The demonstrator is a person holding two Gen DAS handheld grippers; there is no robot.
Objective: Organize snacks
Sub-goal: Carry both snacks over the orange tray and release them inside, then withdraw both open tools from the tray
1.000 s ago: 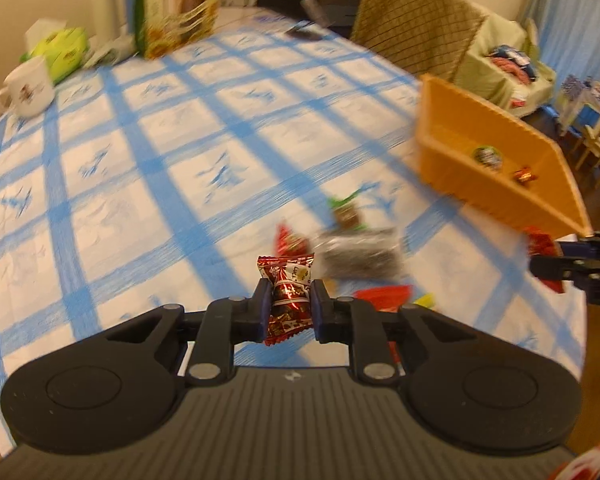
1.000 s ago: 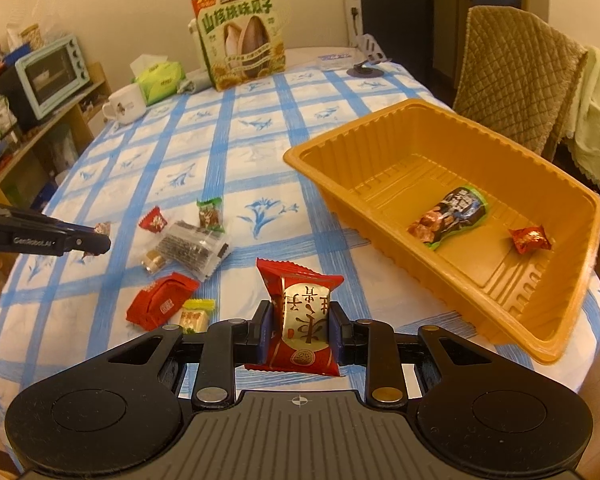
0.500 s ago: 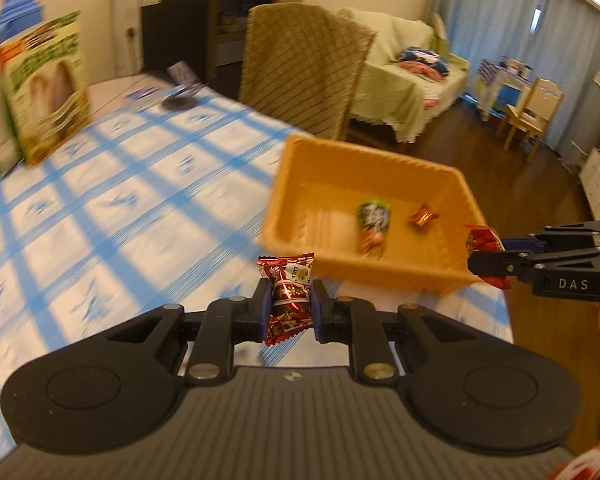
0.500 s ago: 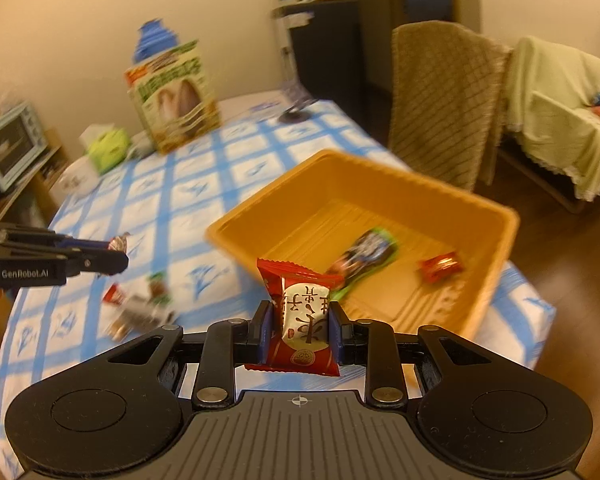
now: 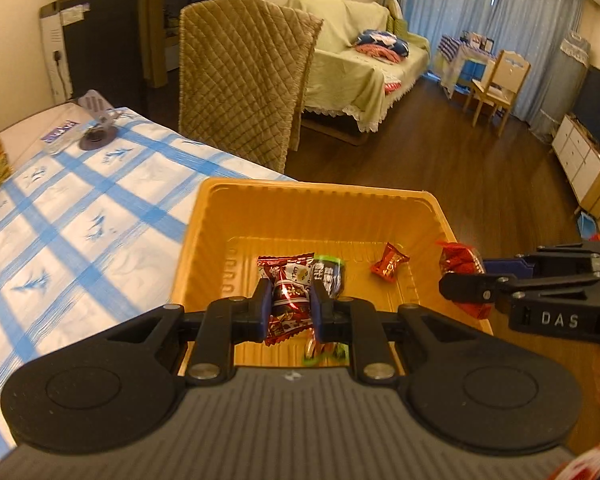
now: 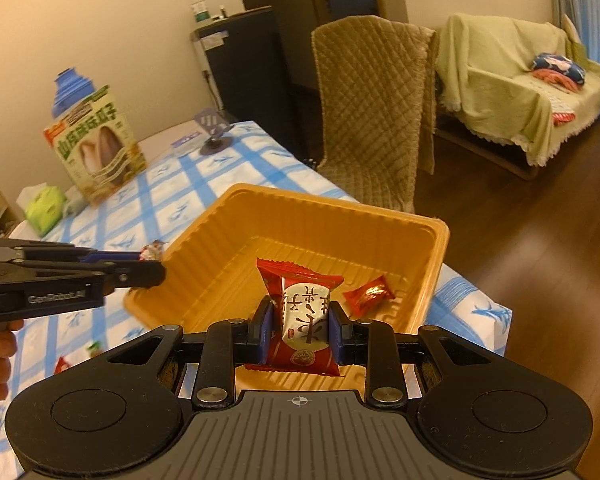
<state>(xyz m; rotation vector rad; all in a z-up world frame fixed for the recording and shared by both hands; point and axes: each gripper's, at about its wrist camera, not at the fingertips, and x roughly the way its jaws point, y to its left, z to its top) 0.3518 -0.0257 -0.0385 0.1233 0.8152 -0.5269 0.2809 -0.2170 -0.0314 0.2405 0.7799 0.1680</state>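
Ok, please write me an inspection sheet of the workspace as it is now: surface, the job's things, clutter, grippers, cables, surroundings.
Surface: table under a blue-checked white cloth.
Job's things: orange tray near the table edge holds a small red candy and a green-edged dark snack pack; a few loose snacks lie on the cloth, lower left in the right wrist view.
Clutter: snack box, green tissue pack, phone stand.
Grippers: left gripper shut on a dark red candy; right gripper shut on a red snack pack; both over the tray.
Cables: one plug on the far dark cabinet.
Surroundings: quilted chair, covered sofa.
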